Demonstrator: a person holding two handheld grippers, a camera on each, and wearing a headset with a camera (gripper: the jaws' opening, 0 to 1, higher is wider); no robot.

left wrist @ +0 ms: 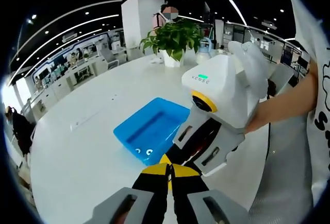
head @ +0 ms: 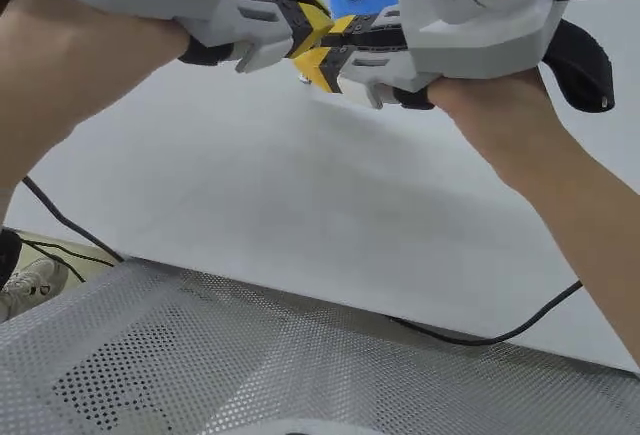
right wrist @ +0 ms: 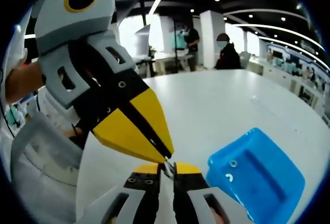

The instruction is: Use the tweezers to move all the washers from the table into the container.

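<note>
My left gripper point(left wrist: 170, 169) has its yellow tips pressed shut, nose to nose with the right gripper point(right wrist: 167, 169). The right one's jaws sit a sliver apart around a small metal bit, and I cannot tell whether it is gripped. Beyond, the blue container point(right wrist: 265, 185) holds two washers point(right wrist: 233, 163).
</note>
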